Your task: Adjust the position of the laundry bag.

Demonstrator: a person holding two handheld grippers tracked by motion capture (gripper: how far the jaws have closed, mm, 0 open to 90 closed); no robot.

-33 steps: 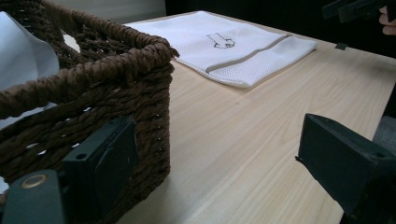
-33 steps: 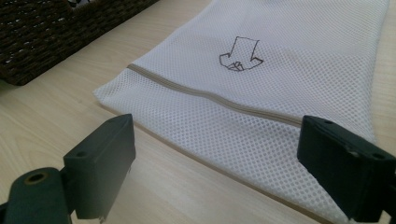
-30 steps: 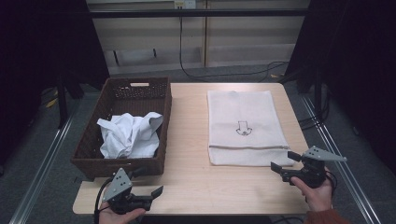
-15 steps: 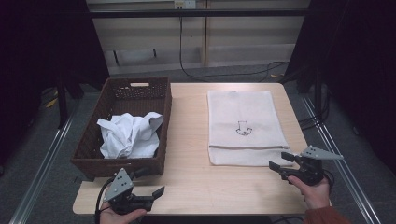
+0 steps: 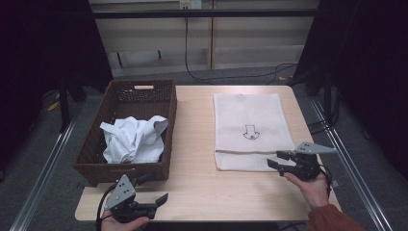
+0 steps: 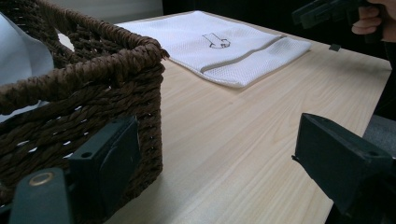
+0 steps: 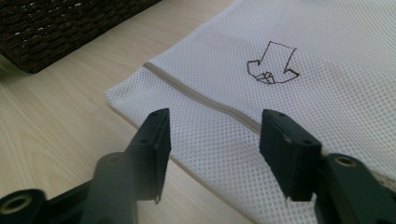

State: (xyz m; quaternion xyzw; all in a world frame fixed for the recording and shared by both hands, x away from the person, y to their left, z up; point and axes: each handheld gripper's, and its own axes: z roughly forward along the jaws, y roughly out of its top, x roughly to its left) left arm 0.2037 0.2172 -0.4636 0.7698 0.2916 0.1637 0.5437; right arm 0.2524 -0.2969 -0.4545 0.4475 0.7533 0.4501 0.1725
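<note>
Right claw (image 5: 280, 160), jaws just narrowing with nothing between them, is nearing the near edge of the flat white mesh zip bag (image 5: 251, 130) lying on the light wooden desk (image 5: 197, 144). Left claw (image 5: 156, 190) is waiting released by the brown wicker basket (image 5: 91, 159); crumpled white cloth (image 5: 132, 139) is sitting inside it, so nothing looks bagged yet.

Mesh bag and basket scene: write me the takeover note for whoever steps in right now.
Right gripper: jaws open with nothing between them, just been closing partway, poised at the near edge of the white mesh bag.
Left gripper: open, empty, beside the wicker basket at its near corner.
Mesh bag lies flat on the table, zipper apparently closed.
White cloth sits crumpled in the basket.
Done: nothing gripped yet.
Left: probably take hold of the bag, open it, move the cloth in.
</note>
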